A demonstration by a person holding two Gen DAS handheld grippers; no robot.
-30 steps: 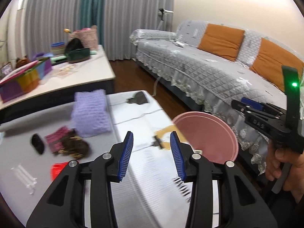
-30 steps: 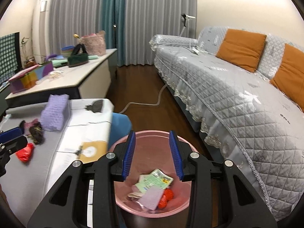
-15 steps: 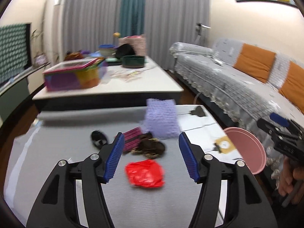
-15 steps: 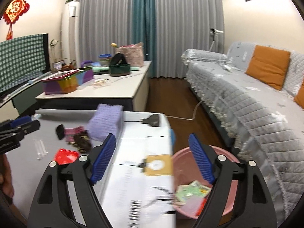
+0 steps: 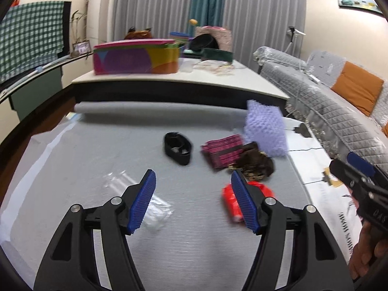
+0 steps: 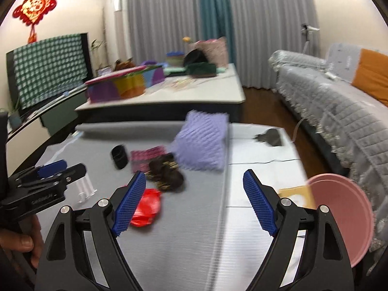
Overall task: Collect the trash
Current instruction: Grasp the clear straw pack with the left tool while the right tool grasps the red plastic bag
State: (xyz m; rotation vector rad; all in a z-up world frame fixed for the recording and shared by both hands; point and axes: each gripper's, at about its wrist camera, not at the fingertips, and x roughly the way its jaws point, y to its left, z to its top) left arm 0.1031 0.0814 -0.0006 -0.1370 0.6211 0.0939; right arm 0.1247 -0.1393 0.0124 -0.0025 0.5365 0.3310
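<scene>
Hovering claws: our left claw (image 5: pixel 192 200) and right claw (image 6: pixel 195 202) both hang spread apart, empty, above the worktop (image 5: pixel 194 254).
Red wrapper (image 5: pixel 230 201): beside left claw's right finger; we risk nudging it.
Clear plastic (image 5: pixel 155 212): hard to see; we may miss it.
Pink bin (image 6: pixel 339 215): at worktop's right edge; a swing may knock it.
Beyond: dark clump (image 5: pixel 257 166) might get snagged.

Grey curtains (image 6: pixel 266 24), grey sofa (image 6: pixel 339 101) w/ orange cushions, wood floor (image 6: pixel 262 101).

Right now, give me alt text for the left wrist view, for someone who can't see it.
The open left gripper hovers over a grey table, with a clear plastic wrapper by its left finger and a red wrapper partly hidden behind its right. Beyond lie a black band, a pink striped packet and a purple cushion; the right gripper shows at the edge.
</scene>
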